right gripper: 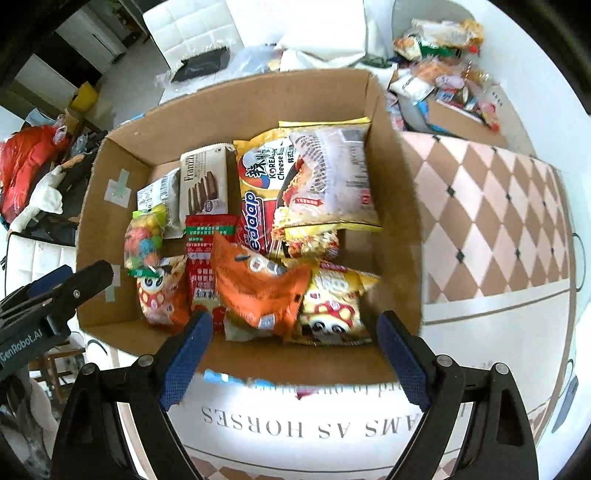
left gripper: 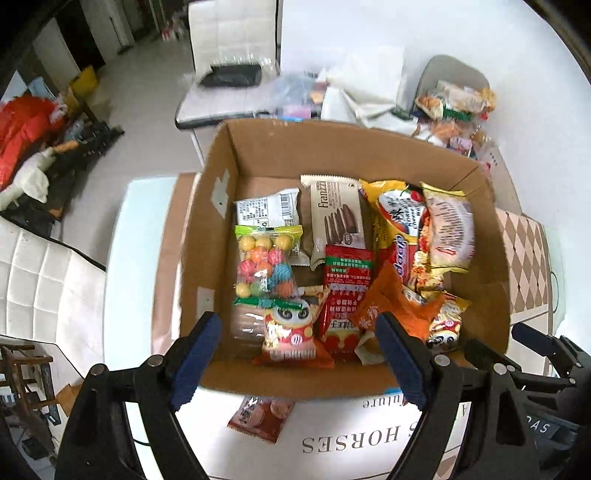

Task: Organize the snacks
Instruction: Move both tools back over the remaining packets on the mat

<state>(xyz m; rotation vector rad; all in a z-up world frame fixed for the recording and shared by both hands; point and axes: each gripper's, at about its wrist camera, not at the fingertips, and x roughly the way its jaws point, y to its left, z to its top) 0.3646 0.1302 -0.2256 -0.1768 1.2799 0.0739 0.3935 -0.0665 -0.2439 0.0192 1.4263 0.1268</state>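
Note:
An open cardboard box (left gripper: 258, 147) (right gripper: 240, 99) holds several snack packets. Among them are a bag of coloured candy balls (left gripper: 264, 264), a Franzzi wafer pack (left gripper: 338, 218), a red packet (left gripper: 345, 280), an orange packet (right gripper: 258, 284) and yellow noodle packs (right gripper: 332, 177). My left gripper (left gripper: 299, 354) hangs open above the box's near wall, over a panda-face packet (left gripper: 291, 332), touching nothing. My right gripper (right gripper: 295, 350) is also open and empty, above the orange packet and a yellow mushroom packet (right gripper: 332, 306). One red-brown packet (left gripper: 260, 417) lies outside the box on the table.
A heap of loose snacks (right gripper: 443, 74) sits at the back right of the table. A diamond-patterned cloth (right gripper: 480, 206) covers the table right of the box. White chairs (left gripper: 229, 33) stand behind and at the left; a red bag (left gripper: 26, 129) lies on the floor.

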